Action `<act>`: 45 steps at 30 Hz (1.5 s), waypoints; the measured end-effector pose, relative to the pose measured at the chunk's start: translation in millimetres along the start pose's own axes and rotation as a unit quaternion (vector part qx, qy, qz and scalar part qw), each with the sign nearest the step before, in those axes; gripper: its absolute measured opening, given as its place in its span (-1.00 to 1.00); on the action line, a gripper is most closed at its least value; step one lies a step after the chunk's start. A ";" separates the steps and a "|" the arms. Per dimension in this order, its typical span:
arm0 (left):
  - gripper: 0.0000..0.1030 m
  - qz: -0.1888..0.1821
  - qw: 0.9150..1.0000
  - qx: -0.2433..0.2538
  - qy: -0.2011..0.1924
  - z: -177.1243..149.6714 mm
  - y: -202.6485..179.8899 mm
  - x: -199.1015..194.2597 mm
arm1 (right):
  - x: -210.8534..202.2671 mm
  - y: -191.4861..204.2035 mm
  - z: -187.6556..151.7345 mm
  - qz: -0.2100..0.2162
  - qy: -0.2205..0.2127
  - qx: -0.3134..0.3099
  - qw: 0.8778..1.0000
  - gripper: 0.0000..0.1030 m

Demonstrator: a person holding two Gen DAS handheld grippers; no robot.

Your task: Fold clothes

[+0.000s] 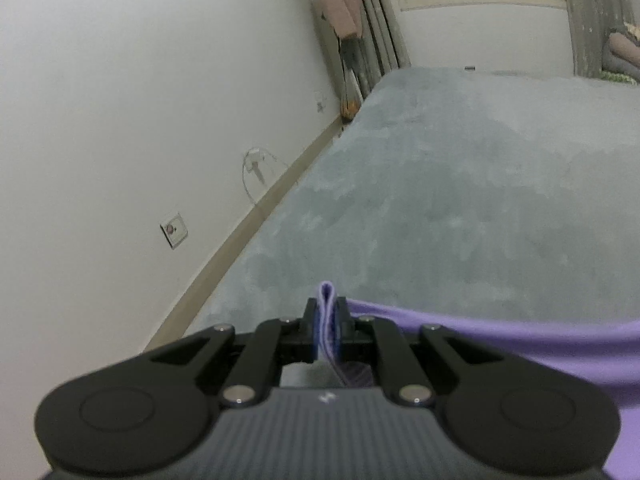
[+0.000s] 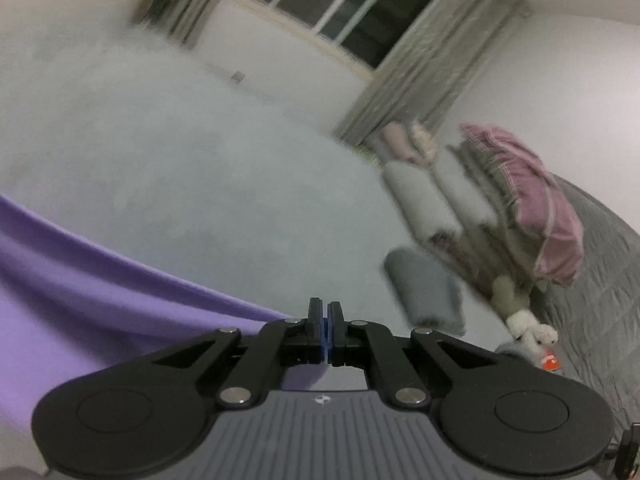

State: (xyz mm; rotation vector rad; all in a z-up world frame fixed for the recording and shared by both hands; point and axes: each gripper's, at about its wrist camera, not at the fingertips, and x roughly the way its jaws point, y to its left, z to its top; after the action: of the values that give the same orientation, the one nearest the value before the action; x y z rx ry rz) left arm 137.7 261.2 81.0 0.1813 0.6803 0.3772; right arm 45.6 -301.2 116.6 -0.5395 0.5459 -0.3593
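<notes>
Above grey carpet, purple garment seemingly stretches sideways.

A wide grey-blue carpet runs up to a white wall with a pale skirting board. A wall socket sits low, a white cable looping just past it. Grey curtains flank a dark window. Over in the right wrist view, blurred: a pink pillow, rolled grey bedding, a grey cushion, a white plush toy, all by a quilted grey bed.
</notes>
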 end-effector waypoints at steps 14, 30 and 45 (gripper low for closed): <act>-0.89 0.004 0.982 0.190 0.016 -29.1 -30.8 2.7 | -14.9 33.1 -109.9 0.060 0.016 -0.030 0.998 -0.95; -0.81 -0.025 0.981 0.192 0.019 -39.0 -24.5 -4.7 | -14.3 30.3 -108.7 0.064 0.066 0.000 0.996 -0.96; -0.50 -0.137 0.987 -0.060 0.061 -23.4 48.6 -17.6 | -85.2 111.8 -32.9 0.248 -0.070 -0.088 0.962 -0.66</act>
State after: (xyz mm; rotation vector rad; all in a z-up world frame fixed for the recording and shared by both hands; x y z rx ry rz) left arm 96.6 299.7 87.1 -0.0506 0.7905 0.1651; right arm -21.4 -185.3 62.5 -0.5723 0.5583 0.2059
